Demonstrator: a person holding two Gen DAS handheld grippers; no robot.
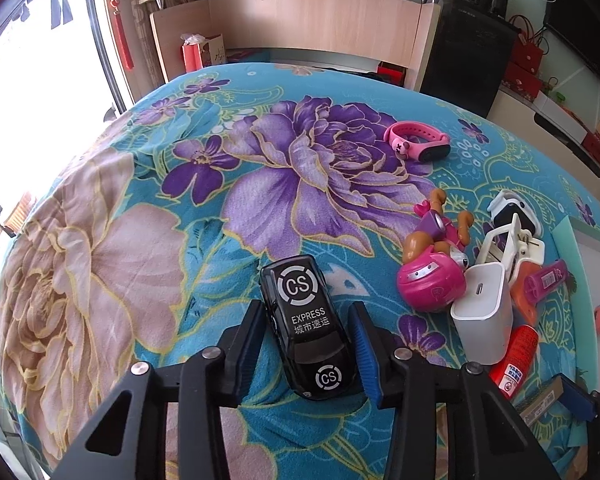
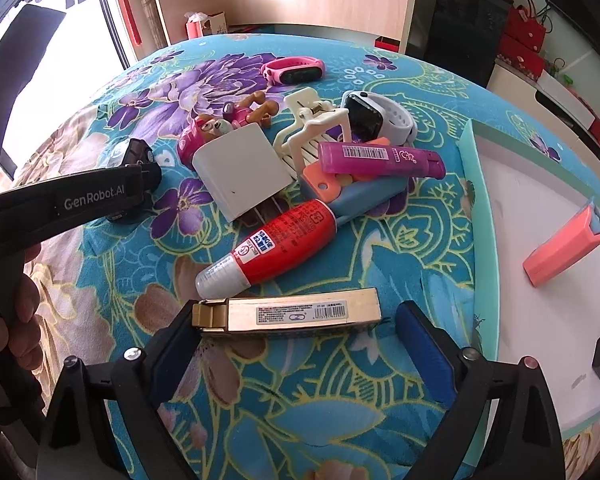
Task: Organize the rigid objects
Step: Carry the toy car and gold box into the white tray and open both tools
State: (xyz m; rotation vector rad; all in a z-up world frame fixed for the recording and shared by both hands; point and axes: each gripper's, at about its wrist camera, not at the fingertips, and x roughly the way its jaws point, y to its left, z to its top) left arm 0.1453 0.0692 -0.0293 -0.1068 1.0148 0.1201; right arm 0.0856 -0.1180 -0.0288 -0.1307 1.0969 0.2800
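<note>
Your left gripper (image 1: 308, 344) straddles the glossy black toy car (image 1: 306, 326), low in the left wrist frame. Its fingers flank the car, with a gap on the right, so no grip is confirmed. The roof reads "CS EXPRESS 城市速运".

Your right gripper (image 2: 296, 344) stands wide around the gold rectangular barcoded box (image 2: 296, 314), likely lined up for a pick.

The white tray with a teal rim (image 2: 470, 168), at right edge, already holds a coral pink box (image 2: 562, 254), apparently the sorting spot. A strap reads "GenRobot.AI".
</note>
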